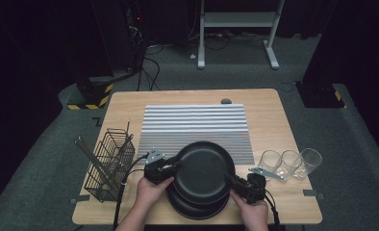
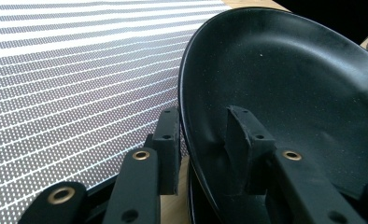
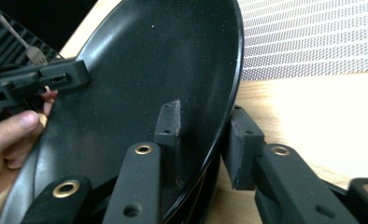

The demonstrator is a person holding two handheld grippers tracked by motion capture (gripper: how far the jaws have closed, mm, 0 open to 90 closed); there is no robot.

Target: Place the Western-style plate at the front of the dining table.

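Two-handed lift of the top black plate from the lower plate stacked beneath it at the near table edge. I have the left gripper pinched on its left rim and the right gripper pinched on the opposite rim, one jaw inside the bowl and one outside. The striped mat lies directly beyond the plate, away from me, both hands equally placed to carry it forward.
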